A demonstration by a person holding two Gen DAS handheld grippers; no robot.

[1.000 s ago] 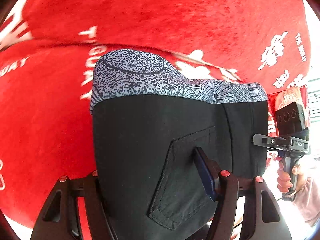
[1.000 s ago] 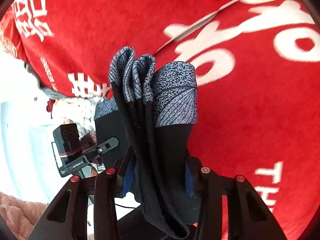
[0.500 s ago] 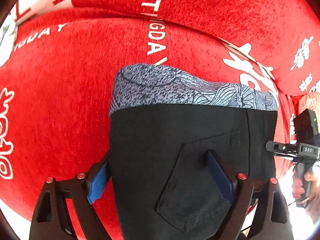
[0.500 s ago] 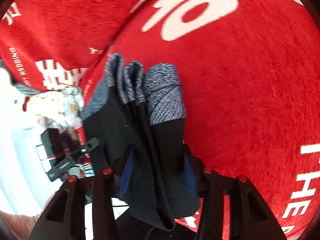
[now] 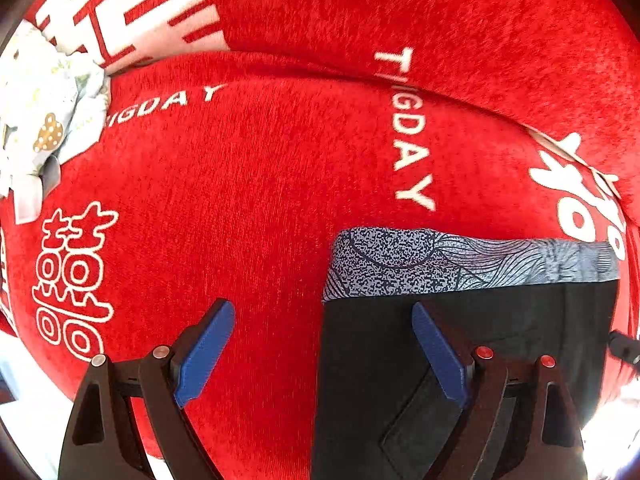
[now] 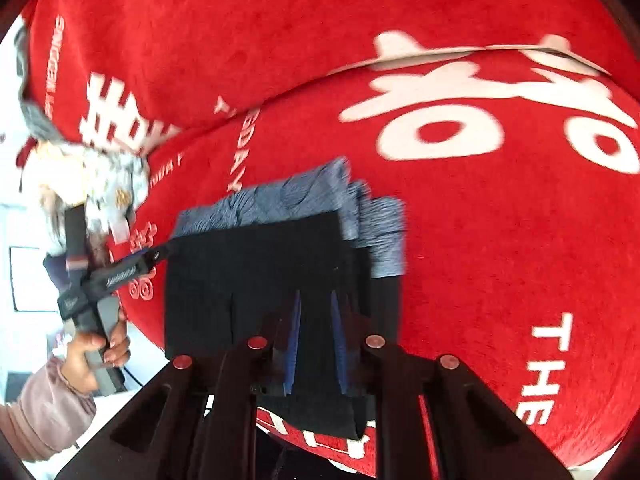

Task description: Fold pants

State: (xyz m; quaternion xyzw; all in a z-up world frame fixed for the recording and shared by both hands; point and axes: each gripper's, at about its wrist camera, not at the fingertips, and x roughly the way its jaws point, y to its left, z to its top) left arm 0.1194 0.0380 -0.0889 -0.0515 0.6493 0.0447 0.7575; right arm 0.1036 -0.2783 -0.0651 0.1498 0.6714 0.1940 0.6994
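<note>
The folded black pants (image 5: 500,340) with a grey patterned waistband (image 5: 460,260) lie on the red cloth. My left gripper (image 5: 320,344) is open and empty; its right finger (image 5: 438,354) rests over the pants' left edge and its left finger is over bare cloth. In the right wrist view the pants (image 6: 260,280) lie flat, waistband away from me. My right gripper (image 6: 314,334) is shut on the near edge of the pants. The left gripper (image 6: 120,276) shows at the pants' left side, held by a hand.
The red cloth (image 5: 260,180) with white lettering covers the surface and a raised back part (image 6: 200,40). A white crumpled item (image 5: 40,120) lies at the far left. The cloth's near edge (image 6: 560,440) curves close below my right gripper.
The pants went from hanging in both grippers to lying on the cloth. My left gripper opened, let go and shifted left. My right gripper stays shut on the pants.
</note>
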